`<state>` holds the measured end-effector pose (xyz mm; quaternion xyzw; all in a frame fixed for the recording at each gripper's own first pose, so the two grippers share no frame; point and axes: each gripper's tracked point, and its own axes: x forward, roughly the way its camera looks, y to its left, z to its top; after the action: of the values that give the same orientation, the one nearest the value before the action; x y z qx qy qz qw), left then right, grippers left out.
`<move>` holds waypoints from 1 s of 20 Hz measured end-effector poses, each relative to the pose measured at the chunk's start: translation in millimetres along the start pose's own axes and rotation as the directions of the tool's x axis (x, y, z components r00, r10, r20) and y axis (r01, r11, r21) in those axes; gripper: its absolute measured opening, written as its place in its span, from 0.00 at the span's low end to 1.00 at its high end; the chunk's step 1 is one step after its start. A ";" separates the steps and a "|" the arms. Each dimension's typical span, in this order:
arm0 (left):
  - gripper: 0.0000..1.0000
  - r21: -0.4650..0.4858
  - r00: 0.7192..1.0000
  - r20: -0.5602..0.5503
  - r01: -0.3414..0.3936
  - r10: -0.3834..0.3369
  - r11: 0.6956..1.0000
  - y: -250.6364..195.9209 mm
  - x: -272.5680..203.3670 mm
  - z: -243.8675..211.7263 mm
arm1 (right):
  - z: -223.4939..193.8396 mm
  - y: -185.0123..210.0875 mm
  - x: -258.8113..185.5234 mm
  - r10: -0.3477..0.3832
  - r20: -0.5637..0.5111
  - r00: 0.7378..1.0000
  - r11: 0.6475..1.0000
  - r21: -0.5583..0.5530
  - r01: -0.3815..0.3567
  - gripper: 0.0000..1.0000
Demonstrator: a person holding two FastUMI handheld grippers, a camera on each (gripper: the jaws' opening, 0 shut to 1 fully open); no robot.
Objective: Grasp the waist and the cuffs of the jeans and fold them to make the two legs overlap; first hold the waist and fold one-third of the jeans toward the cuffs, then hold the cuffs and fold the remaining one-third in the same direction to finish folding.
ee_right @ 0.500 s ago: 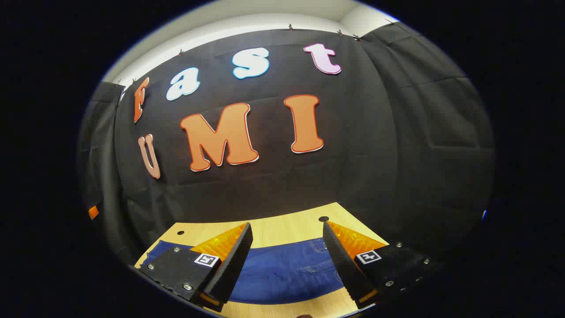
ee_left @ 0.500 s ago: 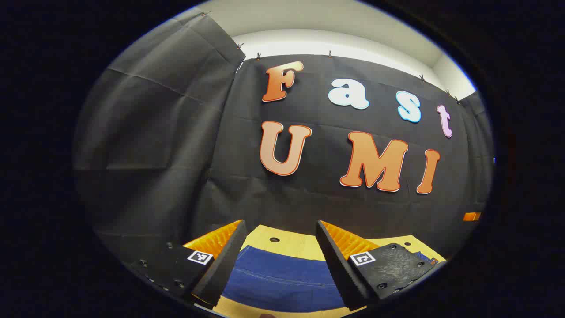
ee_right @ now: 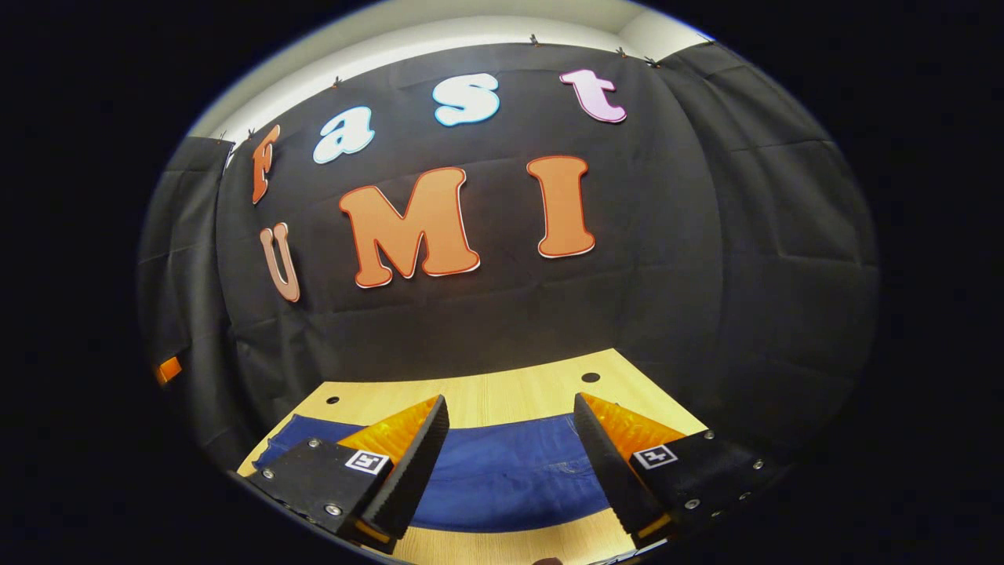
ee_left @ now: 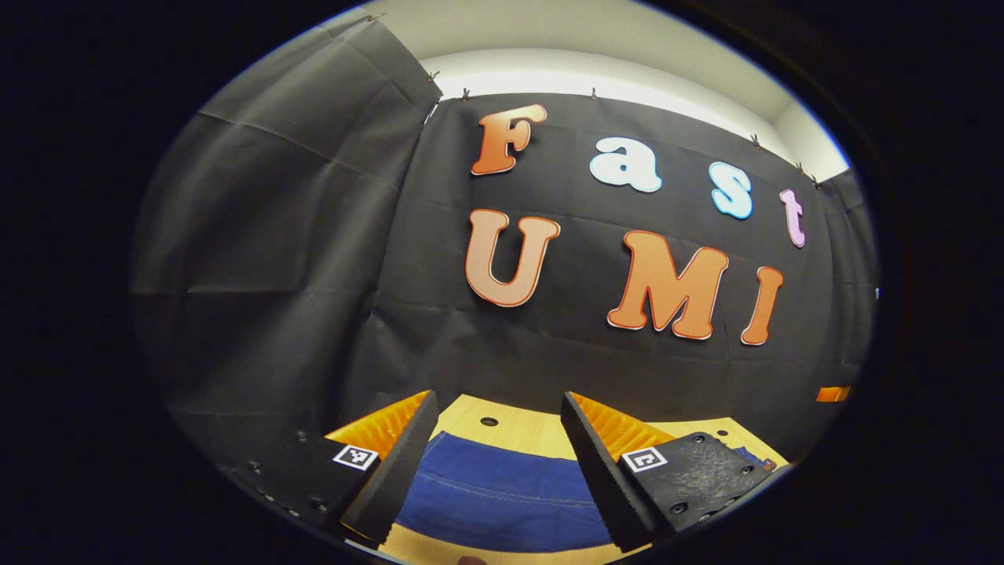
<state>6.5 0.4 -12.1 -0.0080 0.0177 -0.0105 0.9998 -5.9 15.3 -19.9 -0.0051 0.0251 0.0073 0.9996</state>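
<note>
Blue jeans lie flat on the wooden table, seen low in the left gripper view between the fingers. My left gripper hovers above them, open, nothing between its fingers. In the right gripper view the jeans stretch across the table, with pocket stitching toward the right. My right gripper is also open above the cloth, holding nothing. Which end is waist and which is cuffs I cannot tell for sure.
The black booth wall rises close behind the table's far edge. Small round holes mark the tabletop near that edge. A small orange tab sticks out of the wall at the right.
Both views have tilted slightly down; in the right gripper view more bare table shows beyond the jeans. Both grippers stay open.
</note>
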 end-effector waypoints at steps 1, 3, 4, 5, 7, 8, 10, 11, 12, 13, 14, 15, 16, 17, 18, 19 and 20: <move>0.97 0.005 1.000 -0.009 0.015 -0.015 1.000 -6.1 -0.7 -3.0 | -0.1 -1.7 1.1 -0.001 0.003 1.000 1.000 0.005 0.001 1.00; 0.97 0.032 1.000 -0.002 0.019 -0.019 0.999 -8.4 -0.2 0.3 | -2.6 -0.9 2.0 0.005 -0.008 1.000 1.000 0.026 -0.005 0.97; 0.97 0.045 1.000 0.001 0.019 -0.019 0.999 -8.8 1.8 1.3 | -1.5 -0.8 2.0 0.005 -0.008 1.000 1.000 0.031 -0.005 0.97; 0.97 0.057 1.000 0.002 0.019 -0.019 0.998 -9.4 3.0 1.9 | -0.7 -0.4 2.5 0.006 -0.007 1.000 1.000 0.031 -0.005 0.97; 0.97 0.075 1.000 0.000 0.022 -0.022 0.997 -10.2 2.8 0.1 | -3.6 1.1 3.3 0.006 -0.014 1.000 1.000 0.024 -0.006 0.97; 0.97 0.084 1.000 0.002 0.024 -0.024 0.996 -10.4 3.6 0.5 | -5.4 2.4 3.5 0.008 -0.022 1.000 1.000 0.023 -0.008 1.00; 0.97 0.126 1.000 0.000 0.006 -0.006 0.992 -5.4 5.9 -1.6 | -8.4 3.3 4.2 0.007 -0.025 1.000 1.000 0.018 -0.007 0.97; 0.95 0.159 1.000 -0.007 -0.008 0.009 0.987 -1.9 7.8 -5.0 | -12.3 3.4 4.4 0.006 -0.031 1.000 1.000 0.012 -0.006 0.97; 0.95 0.189 1.000 -0.017 -0.011 0.014 0.982 -1.1 9.8 -7.7 | -15.3 3.7 3.3 0.008 -0.037 0.999 1.000 0.011 -0.008 0.97; 0.97 0.225 0.999 -0.029 -0.009 0.016 0.974 0.2 10.6 -10.6 | -19.2 4.3 3.6 0.010 -0.049 0.999 1.000 0.010 -0.010 1.00; 0.97 0.266 0.999 -0.040 -0.007 0.018 0.964 2.5 10.7 -16.5 | -23.8 3.3 3.7 0.009 -0.062 0.998 1.000 0.013 -0.008 0.97; 0.95 0.332 0.998 -0.061 -0.003 0.025 0.943 4.6 12.3 -25.9 | -28.3 3.1 3.0 0.013 -0.077 0.997 1.000 0.023 -0.011 0.97; 0.97 0.389 0.997 -0.072 -0.011 0.043 0.921 9.5 11.9 -33.0 | -31.4 4.5 3.9 0.020 -0.085 0.996 0.999 0.038 -0.017 0.98; 0.98 0.443 0.996 -0.075 -0.016 0.055 0.896 14.1 11.3 -42.0 | -34.5 5.6 5.9 0.028 -0.096 0.995 0.998 0.053 -0.023 0.98; 1.00 0.526 0.994 -0.091 -0.010 0.067 0.851 16.8 11.3 -54.9 | -38.2 7.8 7.0 0.041 -0.113 0.993 0.997 0.069 -0.033 0.98; 1.00 0.600 0.991 -0.114 0.016 0.066 0.800 17.1 13.2 -70.7 | -39.1 9.3 8.2 0.048 -0.123 0.991 0.996 0.080 -0.039 1.00; 1.00 0.677 0.987 -0.150 0.060 0.058 0.733 15.6 14.5 -90.2 | -40.6 10.3 9.3 0.055 -0.127 0.990 0.995 0.088 -0.044 0.97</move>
<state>18.2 14.3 -103.0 0.3586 0.0934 -0.0174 0.9286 1.2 25.3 -61.0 0.0376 0.0904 0.0305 0.9947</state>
